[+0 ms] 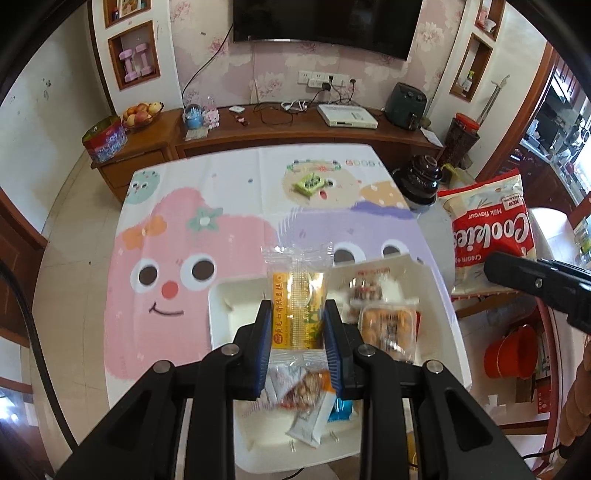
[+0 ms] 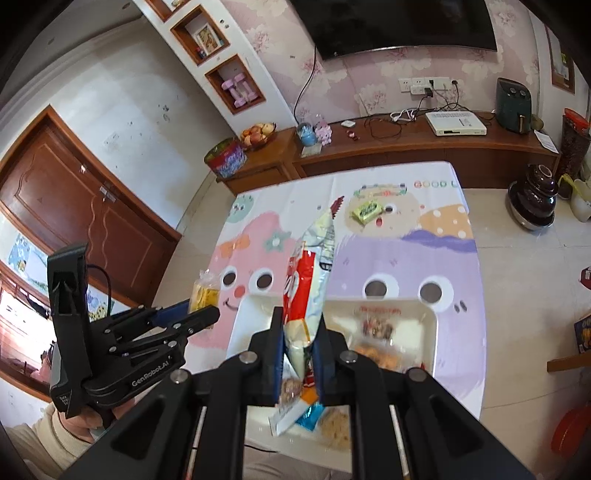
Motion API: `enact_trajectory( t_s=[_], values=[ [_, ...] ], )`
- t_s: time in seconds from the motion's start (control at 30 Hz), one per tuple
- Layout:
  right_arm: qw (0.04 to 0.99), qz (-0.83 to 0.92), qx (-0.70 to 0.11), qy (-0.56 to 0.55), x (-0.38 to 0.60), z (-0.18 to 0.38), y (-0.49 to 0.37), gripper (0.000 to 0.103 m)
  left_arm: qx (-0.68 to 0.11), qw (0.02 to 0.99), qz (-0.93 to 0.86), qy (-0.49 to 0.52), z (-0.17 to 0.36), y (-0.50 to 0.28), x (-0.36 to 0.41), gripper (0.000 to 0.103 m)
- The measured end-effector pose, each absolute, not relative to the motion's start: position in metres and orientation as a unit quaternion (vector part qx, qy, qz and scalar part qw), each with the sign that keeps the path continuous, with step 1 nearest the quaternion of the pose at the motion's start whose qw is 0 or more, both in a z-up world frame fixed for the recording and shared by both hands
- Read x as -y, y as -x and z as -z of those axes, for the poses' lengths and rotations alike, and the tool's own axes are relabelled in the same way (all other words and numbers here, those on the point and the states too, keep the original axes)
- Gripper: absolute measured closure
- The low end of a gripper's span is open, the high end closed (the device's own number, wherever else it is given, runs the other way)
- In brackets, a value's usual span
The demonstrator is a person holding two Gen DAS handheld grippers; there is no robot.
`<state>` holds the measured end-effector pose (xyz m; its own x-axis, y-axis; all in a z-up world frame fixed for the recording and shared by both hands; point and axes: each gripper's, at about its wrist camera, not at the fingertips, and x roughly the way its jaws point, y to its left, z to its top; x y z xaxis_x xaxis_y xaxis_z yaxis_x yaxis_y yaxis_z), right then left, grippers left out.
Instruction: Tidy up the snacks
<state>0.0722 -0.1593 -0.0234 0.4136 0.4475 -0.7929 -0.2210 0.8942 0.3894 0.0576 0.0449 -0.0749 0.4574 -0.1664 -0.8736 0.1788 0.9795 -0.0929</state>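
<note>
overhead, my left gripper (image 1: 298, 325) is clamped on a clear-wrapped yellow snack packet with orange lettering (image 1: 297, 295), held above the table with its sealed end pointing away from me. my right gripper (image 2: 298, 334) is closed tight on the lower edge of a large red-and-white plastic cookie bag (image 2: 309, 273), which stands edge-on between the blue pads and blocks much of my right view of the table's middle. from the left wrist that same bag shows its printed face at the right edge of the picture, hanging off the table's side, with the right tool's black finger in front of it.

below both tools sits a white plastic tray with compartments (image 1: 218, 306) on a cartoon-printed tablecloth in pink and lilac (image 1: 177, 236). one compartment holds a clear pack of golden-brown biscuits (image 1: 388, 328) and a blurred dark-patterned packet beyond it; nearer me lie a white sachet with a nut picture (image 1: 306, 406) and a blue wrapper (image 1: 341, 410), partly hidden by the left fingers. a small green packet (image 1: 309, 182) lies alone at the table's far end, well apart from the tray. beyond the table stand a wooden sideboard (image 1: 295, 133), a bowl of fruit (image 1: 142, 112), a white set-top box (image 1: 347, 116) and a dark wall television (image 1: 325, 26).
</note>
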Motion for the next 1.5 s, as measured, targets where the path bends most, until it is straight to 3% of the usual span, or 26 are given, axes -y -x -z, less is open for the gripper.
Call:
enact_trajectory(
  t_s=[0.57, 0.63, 0.67, 0.7, 0.77, 0.8, 0.97, 1.5],
  values=[
    [0.802, -0.180, -0.567, -0.065, 0.136, 0.081, -0.031, 0.088, -0.566, 0.819, 0.092, -0.022, 0.137, -0.018, -0.038, 0.078],
    [0.797, -0.175, -0.574, -0.062, 0.134, 0.086, -0.030, 0.088, -0.571, 0.816, 0.087, -0.026, 0.140, -0.016, -0.038, 0.074],
    [0.796, -0.172, -0.577, -0.062, 0.134, 0.087, -0.030, 0.088, -0.573, 0.815, 0.083, -0.027, 0.141, -0.014, -0.038, 0.066],
    [0.795, -0.168, -0.580, -0.062, 0.133, 0.089, -0.030, 0.087, -0.574, 0.814, 0.081, -0.027, 0.141, -0.014, -0.039, 0.049],
    [0.790, -0.165, -0.587, -0.062, 0.132, 0.092, -0.029, 0.085, -0.576, 0.814, 0.072, -0.024, 0.143, -0.012, -0.041, 0.025],
    [0.787, -0.163, -0.591, -0.065, 0.132, 0.094, -0.028, 0.081, -0.574, 0.816, 0.068, -0.022, 0.142, -0.011, -0.043, 0.023],
    [0.787, -0.160, -0.593, -0.062, 0.130, 0.094, -0.026, 0.070, -0.580, 0.812, 0.061, -0.019, 0.146, -0.009, -0.047, 0.022],
    [0.784, -0.169, -0.595, -0.044, 0.120, 0.096, -0.025, 0.070, -0.581, 0.812, 0.051, -0.012, 0.147, -0.005, -0.052, 0.022]
  ],
)
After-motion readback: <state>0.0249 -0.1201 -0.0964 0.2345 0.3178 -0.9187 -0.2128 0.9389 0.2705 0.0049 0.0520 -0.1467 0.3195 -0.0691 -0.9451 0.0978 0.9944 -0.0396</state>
